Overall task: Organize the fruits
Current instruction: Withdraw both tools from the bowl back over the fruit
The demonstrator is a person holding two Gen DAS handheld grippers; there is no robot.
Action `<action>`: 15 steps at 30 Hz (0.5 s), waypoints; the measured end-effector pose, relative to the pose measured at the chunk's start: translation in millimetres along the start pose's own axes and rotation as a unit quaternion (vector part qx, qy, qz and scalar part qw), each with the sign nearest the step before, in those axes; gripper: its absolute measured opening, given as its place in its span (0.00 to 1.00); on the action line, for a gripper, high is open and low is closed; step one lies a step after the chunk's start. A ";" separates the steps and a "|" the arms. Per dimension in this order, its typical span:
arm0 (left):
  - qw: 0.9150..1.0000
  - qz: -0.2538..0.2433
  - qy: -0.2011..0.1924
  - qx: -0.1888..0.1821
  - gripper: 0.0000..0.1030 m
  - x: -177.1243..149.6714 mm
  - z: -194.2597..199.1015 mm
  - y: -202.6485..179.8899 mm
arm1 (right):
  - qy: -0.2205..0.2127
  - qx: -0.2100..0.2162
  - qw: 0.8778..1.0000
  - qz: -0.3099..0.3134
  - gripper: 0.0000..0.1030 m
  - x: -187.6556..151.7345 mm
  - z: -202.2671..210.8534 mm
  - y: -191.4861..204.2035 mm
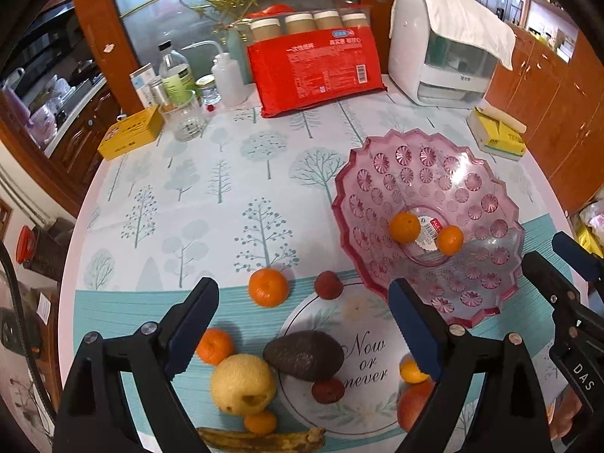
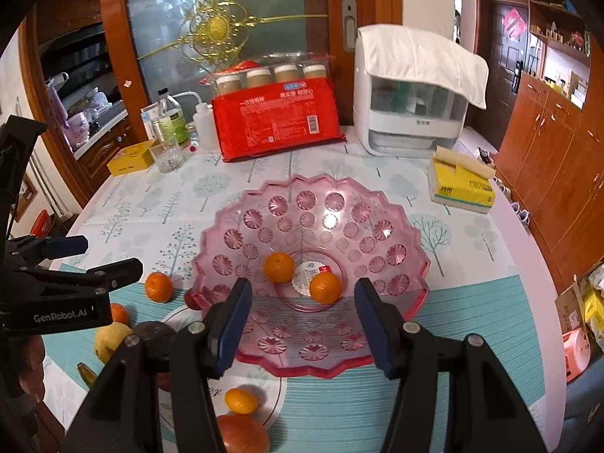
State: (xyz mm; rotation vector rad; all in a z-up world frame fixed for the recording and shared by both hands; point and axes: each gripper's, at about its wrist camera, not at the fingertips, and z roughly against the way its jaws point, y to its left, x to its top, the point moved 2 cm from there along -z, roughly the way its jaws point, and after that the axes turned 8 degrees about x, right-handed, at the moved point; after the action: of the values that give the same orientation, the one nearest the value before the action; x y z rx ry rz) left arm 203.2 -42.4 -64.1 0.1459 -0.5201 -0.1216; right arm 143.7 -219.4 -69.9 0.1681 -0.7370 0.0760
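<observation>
A pink scalloped plastic fruit bowl [image 1: 472, 173] [image 2: 381, 226] sits on the table with two mandarins [image 1: 404, 227] [image 2: 279, 267] in its middle. Loose fruit lies on the tablecloth to its left: a mandarin [image 1: 268, 287] [image 2: 159, 286], a dark avocado [image 1: 304, 355], a yellow pear [image 1: 242, 383], two small red fruits [image 1: 327, 284], a banana [image 1: 264, 439] and more mandarins [image 1: 214, 345]. My left gripper [image 1: 302, 330] is open and empty above the avocado. My right gripper [image 2: 302, 322] is open and empty over the bowl's near rim.
At the back stand a red package [image 1: 321, 71], a white appliance with a cloth on it [image 1: 441, 56], bottles and a glass [image 1: 185, 117], a yellow box [image 1: 130, 134] and a yellow tissue pack [image 2: 462, 185]. Wooden cabinets [image 2: 547, 173] line the right side.
</observation>
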 end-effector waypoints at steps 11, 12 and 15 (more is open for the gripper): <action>0.999 0.042 -0.025 -0.014 0.88 -37.9 35.2 24.8 | -0.019 0.025 0.999 0.020 0.55 -10.8 33.4 28.6; 0.998 0.047 -0.029 -0.020 0.88 -43.2 38.7 27.3 | -0.019 0.026 0.999 0.021 0.55 -12.7 36.0 31.1; 0.998 0.052 -0.029 -0.025 0.88 -55.5 45.5 32.0 | -0.020 0.033 0.999 0.022 0.55 -18.7 41.4 39.6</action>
State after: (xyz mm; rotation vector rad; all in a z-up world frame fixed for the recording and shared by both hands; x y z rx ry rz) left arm 135.1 -7.4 -46.6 0.0673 -0.5805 -0.0368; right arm 97.5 -188.1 -47.4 0.2156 -0.7781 0.1400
